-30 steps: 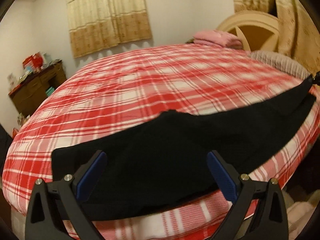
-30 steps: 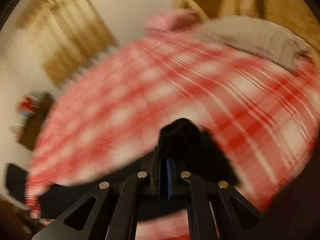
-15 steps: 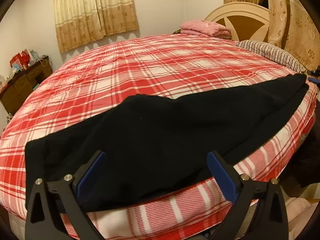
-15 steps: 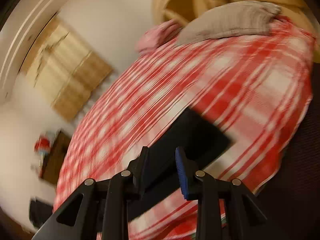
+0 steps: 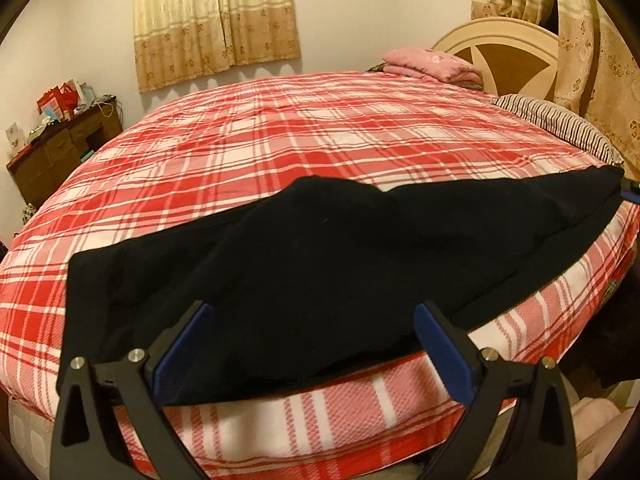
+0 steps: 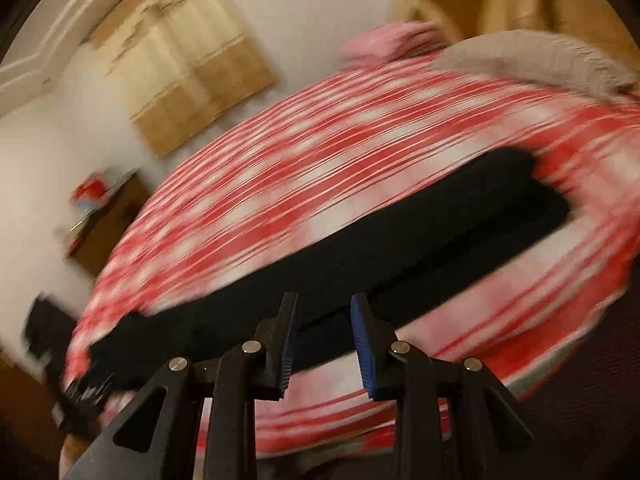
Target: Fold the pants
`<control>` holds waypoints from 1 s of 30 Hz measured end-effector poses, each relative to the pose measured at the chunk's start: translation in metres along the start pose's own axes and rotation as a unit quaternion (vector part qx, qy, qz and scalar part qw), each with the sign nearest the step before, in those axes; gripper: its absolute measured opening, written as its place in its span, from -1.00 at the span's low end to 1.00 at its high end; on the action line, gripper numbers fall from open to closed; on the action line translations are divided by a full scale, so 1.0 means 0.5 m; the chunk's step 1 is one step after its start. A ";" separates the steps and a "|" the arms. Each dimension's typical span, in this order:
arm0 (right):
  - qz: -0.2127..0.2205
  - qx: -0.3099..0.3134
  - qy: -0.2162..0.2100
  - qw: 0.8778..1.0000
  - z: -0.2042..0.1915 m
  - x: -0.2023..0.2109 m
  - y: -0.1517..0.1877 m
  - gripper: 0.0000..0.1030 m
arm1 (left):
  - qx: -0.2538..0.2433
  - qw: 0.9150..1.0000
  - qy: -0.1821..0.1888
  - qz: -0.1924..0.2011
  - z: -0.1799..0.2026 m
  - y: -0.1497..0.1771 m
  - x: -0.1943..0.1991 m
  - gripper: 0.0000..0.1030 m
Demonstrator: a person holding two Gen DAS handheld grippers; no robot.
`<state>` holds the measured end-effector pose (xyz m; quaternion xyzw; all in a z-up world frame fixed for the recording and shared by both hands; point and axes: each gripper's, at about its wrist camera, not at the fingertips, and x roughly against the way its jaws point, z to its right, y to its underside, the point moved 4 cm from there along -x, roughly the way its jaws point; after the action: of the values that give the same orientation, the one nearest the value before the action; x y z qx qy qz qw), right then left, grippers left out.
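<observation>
Black pants [image 5: 320, 264] lie stretched lengthwise along the near edge of the red plaid bed [image 5: 320, 140], waist end at the left and leg ends at the far right. My left gripper [image 5: 310, 332] hovers wide open over the waist part, its blue pads apart from the cloth. In the blurred right wrist view the pants [image 6: 400, 248] run as a long dark strip across the bed. My right gripper [image 6: 324, 320] stands open by a narrow gap just before the strip's near edge, with nothing between its pads.
A folded pink blanket [image 5: 432, 64] and a striped pillow [image 5: 560, 124] lie by the round headboard [image 5: 504, 52]. A cluttered wooden dresser [image 5: 60, 148] stands at the left wall. Curtains [image 5: 216, 20] hang behind the bed. The bed's front drops away below the pants.
My right gripper was shut on the pant leg end; it has let go, opened and swung back along the bed edge. The leg end now lies flat. The left gripper has hardly moved.
</observation>
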<state>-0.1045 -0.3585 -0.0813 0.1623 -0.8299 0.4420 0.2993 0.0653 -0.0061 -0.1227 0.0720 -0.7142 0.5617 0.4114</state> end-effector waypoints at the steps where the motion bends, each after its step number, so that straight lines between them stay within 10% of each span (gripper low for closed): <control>1: -0.026 0.009 -0.029 0.999 -0.035 -0.036 0.018 -0.44 | -0.001 1.000 -0.004 0.000 -0.006 0.002 0.003 0.92; 10: -0.168 0.035 -0.147 0.974 -0.235 -0.277 0.141 -0.44 | 0.055 0.998 -0.025 0.018 -0.108 0.014 0.039 0.88; 22: -0.126 -0.049 -0.227 0.964 -0.252 -0.330 0.124 -0.44 | 0.112 0.994 -0.015 0.005 -0.157 0.038 0.009 0.88; 30: -0.129 -0.054 -0.198 0.970 -0.264 -0.365 0.135 -0.47 | 0.121 0.993 -0.012 0.006 -0.163 0.039 0.009 0.88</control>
<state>0.0461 -0.2105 -0.1843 0.3355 -0.8675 0.3131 0.1918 0.0924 0.0726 -0.1317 0.1236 -0.6462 0.6456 0.3877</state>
